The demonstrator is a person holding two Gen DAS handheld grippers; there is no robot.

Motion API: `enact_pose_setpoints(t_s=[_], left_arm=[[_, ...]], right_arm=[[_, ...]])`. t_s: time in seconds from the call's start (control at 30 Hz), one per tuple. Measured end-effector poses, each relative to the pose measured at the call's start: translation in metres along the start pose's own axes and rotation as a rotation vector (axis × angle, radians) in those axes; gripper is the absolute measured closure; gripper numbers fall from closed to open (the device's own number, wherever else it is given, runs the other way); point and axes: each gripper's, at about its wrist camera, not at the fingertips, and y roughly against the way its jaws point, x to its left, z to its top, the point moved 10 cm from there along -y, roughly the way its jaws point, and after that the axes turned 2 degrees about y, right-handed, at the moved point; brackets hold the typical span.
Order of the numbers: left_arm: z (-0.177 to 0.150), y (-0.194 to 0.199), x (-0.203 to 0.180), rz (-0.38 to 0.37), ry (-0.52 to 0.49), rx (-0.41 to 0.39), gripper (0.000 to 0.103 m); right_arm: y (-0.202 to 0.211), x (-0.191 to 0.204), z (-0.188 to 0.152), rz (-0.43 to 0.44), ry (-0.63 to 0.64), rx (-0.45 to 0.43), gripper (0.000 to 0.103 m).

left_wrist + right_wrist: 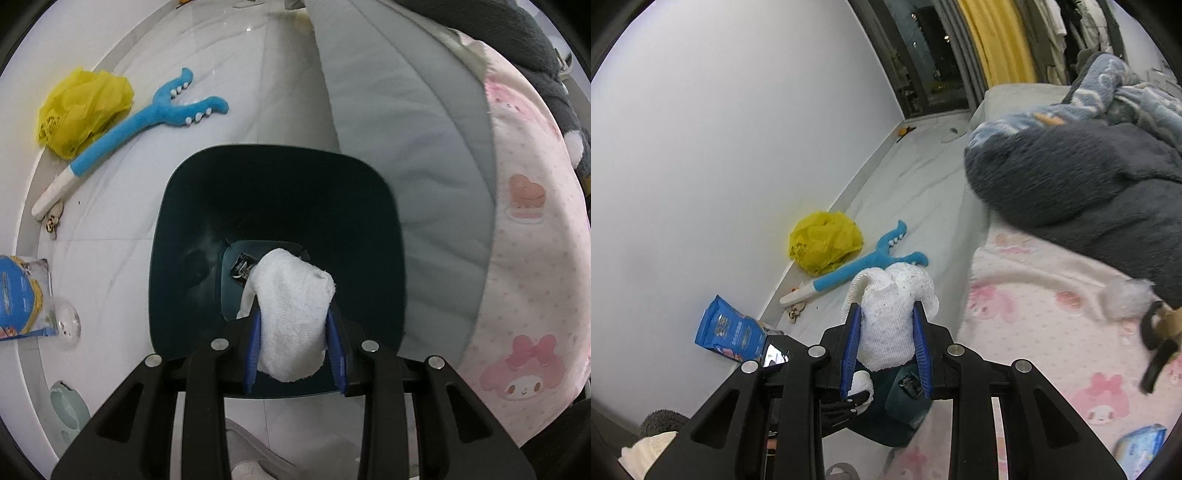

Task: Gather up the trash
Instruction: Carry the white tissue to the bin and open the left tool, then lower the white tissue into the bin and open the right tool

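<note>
A dark teal bin [295,192] stands on the white floor beside the bed, and my left gripper [293,314] points down into it. Its blue pads [255,332] are shut on a white tissue wad [291,295]. A small black wrapper [242,267] lies on the bin's bottom. My right gripper [886,306] hangs higher, shut on a second white tissue wad [894,317]. Under it the right wrist view shows part of the bin [905,402] and the left gripper's wad [862,384]. Against the wall lie a crumpled yellow plastic bag [85,110] [823,242] and a blue snack packet [22,295] [729,330].
A blue plush stick toy [147,122] [864,266] lies on the floor beside the yellow bag. A bed with a pink printed blanket [528,258] [1052,314] and a dark grey plush cover [1071,184] fills the right side. Another blue packet [1141,443] lies on the blanket.
</note>
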Motion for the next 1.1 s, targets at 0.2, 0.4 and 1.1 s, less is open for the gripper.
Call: enact_pose_setpoints(t_s=[0.2, 0.4, 1.1], left_arm=[[-0.006, -0.001, 0.022, 0.009, 0.036, 0.021, 0.065], [-0.004, 0.015, 0.042, -0.017, 0.073, -0.024, 0.042], [0.018, 0.107, 0.094, -0.019, 0.094, -0.3, 0.023]], right_arm=[[-0.035, 0.02, -0.011, 0.004, 0.019, 0.072, 0.075], [-0.069, 0.034, -0.028, -0.002, 0.048, 0.141, 0.075], [-0.185, 0.052, -0.094, -0.042, 0.042, 0.363, 0.075]])
